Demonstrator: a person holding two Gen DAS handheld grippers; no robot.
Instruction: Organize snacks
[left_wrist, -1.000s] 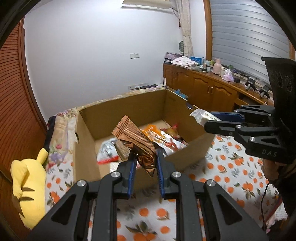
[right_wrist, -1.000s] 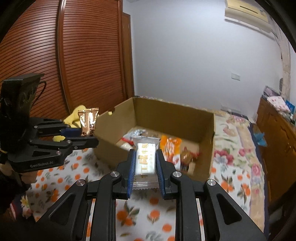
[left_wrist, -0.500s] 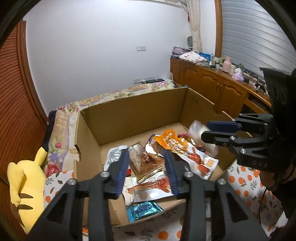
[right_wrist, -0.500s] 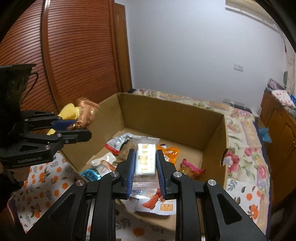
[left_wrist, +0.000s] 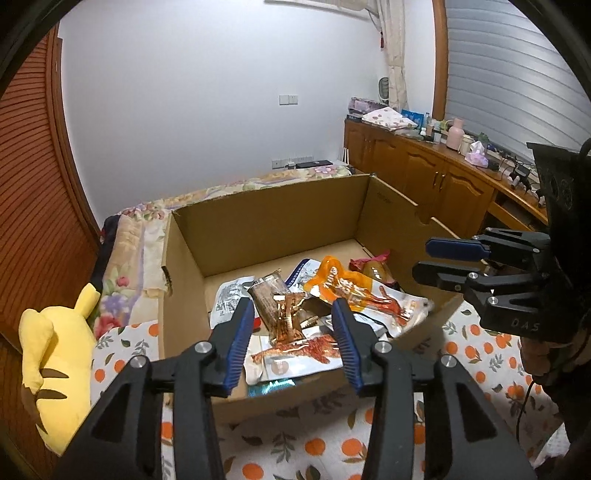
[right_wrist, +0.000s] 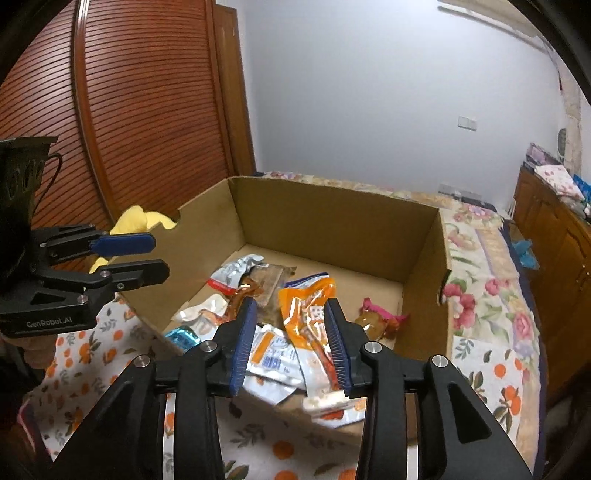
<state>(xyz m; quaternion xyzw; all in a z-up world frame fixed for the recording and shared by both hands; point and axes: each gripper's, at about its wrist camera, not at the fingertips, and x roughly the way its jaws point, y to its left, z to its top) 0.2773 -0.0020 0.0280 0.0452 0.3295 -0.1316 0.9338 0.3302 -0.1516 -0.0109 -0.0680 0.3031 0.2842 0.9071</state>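
An open cardboard box (left_wrist: 280, 218) (right_wrist: 332, 221) stands on the bed and holds several snack packets. My left gripper (left_wrist: 293, 332) is open and empty over the box's near edge; a brown and gold packet (left_wrist: 284, 317) lies in the box below it. My right gripper (right_wrist: 290, 332) is open and empty above an orange packet (right_wrist: 306, 314). A blurred white packet (right_wrist: 328, 404) is at the box's near edge below the right gripper. Each gripper also shows in the other's view, the right (left_wrist: 454, 260) and the left (right_wrist: 129, 258), both open.
A yellow plush toy (left_wrist: 55, 354) lies left of the box. The bedspread (left_wrist: 295, 454) has an orange-fruit print. A wooden cabinet (left_wrist: 424, 177) with clutter runs along the right wall. A wooden slatted door (right_wrist: 129, 110) is behind the box.
Both grippers moved over the box and opened. The left let go of the brown packet and the right let go of the white packet; both packets dropped into the box.
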